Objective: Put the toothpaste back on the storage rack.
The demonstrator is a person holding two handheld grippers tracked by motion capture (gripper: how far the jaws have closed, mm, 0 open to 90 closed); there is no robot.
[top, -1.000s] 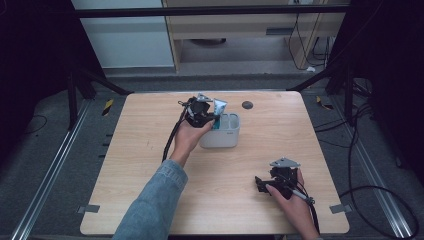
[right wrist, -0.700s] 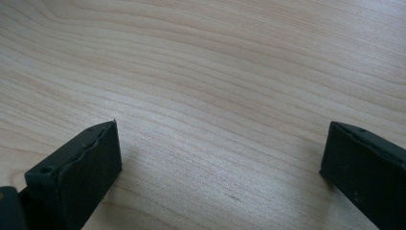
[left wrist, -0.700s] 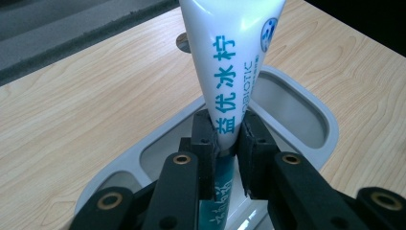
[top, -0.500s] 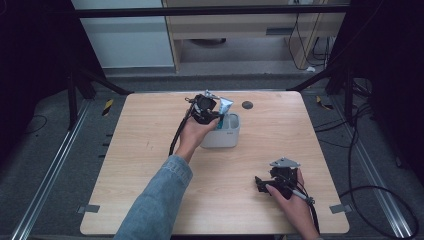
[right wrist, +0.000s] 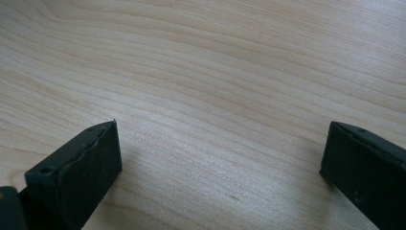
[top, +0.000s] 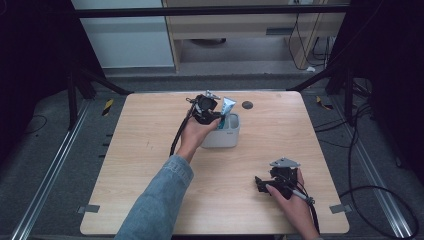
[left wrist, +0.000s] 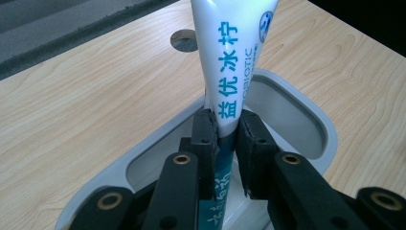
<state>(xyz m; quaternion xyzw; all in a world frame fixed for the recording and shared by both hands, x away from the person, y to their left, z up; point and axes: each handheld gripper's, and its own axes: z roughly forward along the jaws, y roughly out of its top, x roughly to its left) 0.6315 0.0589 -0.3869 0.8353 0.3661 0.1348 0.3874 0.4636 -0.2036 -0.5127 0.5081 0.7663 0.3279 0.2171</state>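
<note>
Left gripper (left wrist: 223, 139) fingers clamp the toothpaste tube (left wrist: 234, 72) above the white tub (left wrist: 306, 120); right gripper (right wrist: 220, 158) fingers gape wide.

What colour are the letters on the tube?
Teal-blue letters on a white tube, clearest in the left gripper view.

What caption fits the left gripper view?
Left tongs clamp a toothpaste tube standing in a grey tub on the wooden table.

Left tongs (top: 216, 118) clamped tight, forearm stretched forward; right tongs (top: 260, 184) spread wide, hand low near the person.
</note>
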